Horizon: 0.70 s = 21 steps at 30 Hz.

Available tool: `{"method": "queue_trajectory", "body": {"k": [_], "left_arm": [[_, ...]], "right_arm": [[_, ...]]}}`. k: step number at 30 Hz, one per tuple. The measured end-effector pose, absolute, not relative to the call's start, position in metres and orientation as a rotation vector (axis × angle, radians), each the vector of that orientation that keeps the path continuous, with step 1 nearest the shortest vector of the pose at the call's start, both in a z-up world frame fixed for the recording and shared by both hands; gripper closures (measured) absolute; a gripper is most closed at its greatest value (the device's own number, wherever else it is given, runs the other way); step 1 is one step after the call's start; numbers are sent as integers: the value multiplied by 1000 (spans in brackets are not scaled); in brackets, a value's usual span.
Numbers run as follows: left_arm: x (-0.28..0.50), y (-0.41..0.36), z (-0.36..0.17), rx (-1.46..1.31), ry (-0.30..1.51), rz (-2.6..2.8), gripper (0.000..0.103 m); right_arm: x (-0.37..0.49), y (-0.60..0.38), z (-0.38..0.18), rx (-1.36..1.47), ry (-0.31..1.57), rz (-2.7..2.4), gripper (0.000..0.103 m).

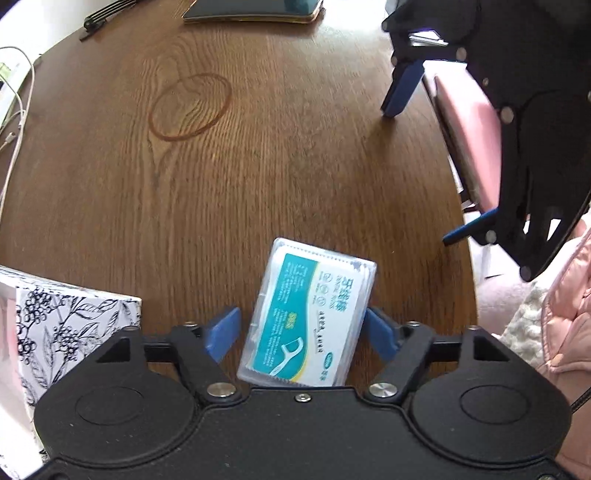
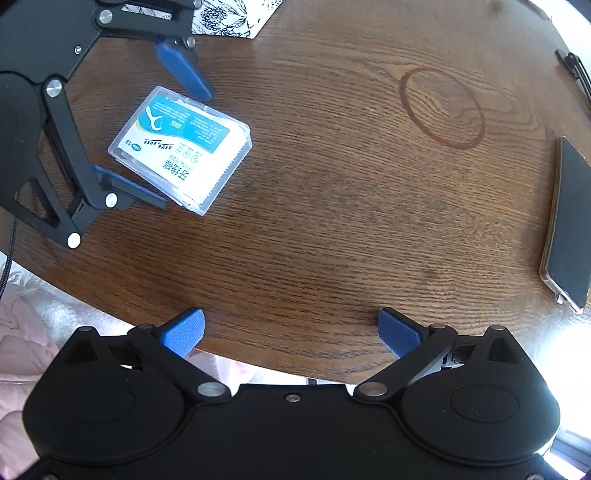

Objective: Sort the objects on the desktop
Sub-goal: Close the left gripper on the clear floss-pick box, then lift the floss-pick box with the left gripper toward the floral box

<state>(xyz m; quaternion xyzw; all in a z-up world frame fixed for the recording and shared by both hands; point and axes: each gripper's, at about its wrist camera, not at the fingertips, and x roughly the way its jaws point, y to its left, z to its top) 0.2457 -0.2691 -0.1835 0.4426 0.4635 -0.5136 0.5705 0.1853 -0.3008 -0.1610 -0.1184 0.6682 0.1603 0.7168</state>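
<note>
Left gripper (image 1: 301,328) straddles the floss pick box (image 1: 308,314), jaws spread, not pinching; closing on the skewed box could twist it loose.

Left wrist cam sits low behind its own blue fingers (image 1: 229,332), close over the wooden table (image 1: 258,166), facing across it toward the phone (image 1: 255,11) at the far edge. Right wrist cam hangs over the table's near edge, angled down. Views cross: both catch the floss pick box (image 2: 181,147), the ring stain (image 2: 443,107), the floral box (image 1: 74,321).
</note>
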Motion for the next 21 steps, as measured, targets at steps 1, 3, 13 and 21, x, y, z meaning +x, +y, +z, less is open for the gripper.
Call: {"method": "queue_trajectory", "body": {"k": [1,3,13,21], "left_arm": [[246,-269,-183,1032,1091,-1211,37],[247,-270,-182,1028,1083,-1222,40],[244,-264,-173,1022,1055,-1188,44],[236,-257,-160,977,1006,-1174,44]], "right_arm": [[184,-300,-160,-263,1477,355,0],[180,-298,-159,-266,1474,356,0],[153,-286,-146,-294,1411,367,1],[118,-278,-117,-347,1170,497,1]]}}
